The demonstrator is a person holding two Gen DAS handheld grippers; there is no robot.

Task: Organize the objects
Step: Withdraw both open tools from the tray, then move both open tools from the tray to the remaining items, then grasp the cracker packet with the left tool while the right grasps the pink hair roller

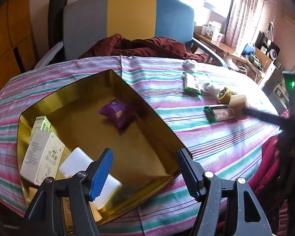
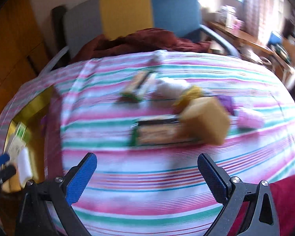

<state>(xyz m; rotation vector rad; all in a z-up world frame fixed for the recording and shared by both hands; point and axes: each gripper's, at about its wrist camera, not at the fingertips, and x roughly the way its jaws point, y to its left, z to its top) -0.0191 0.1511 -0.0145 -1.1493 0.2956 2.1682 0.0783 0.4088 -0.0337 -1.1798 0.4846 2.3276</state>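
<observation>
Hovering over the striped cloth-covered bench (image 2: 147,179), the right gripper (image 2: 147,177) has its jaws spread wide with nothing between them; the tan block-shaped object (image 2: 206,122) sits ahead and slightly to the right of its fingers, just beside or overlapping the right end of the flat green-edged rectangular packet (image 2: 157,132), though blur makes the contact hard to judge. That packet's long axis runs left to right across the gripper's line of approach, so a grasp would likely close across its short width. In the left wrist view the tan block seems to sit at the tip of the other tool's dark arm, but whether it is held cannot be told. The right gripper is the nearer one to these loose things. The left gripper (image 1: 145,175) is also spread and empty, poised over the near edge of the gold-lined rectangular tray (image 1: 127,82). Inside the tray lie a purple pillow-shaped sachet (image 1: 114,112) near the middle, a white printed carton (image 1: 42,159) and a green carton (image 1: 42,123) against the left wall, and a white plastic bottle-like piece (image 1: 78,161) at the near end
</observation>
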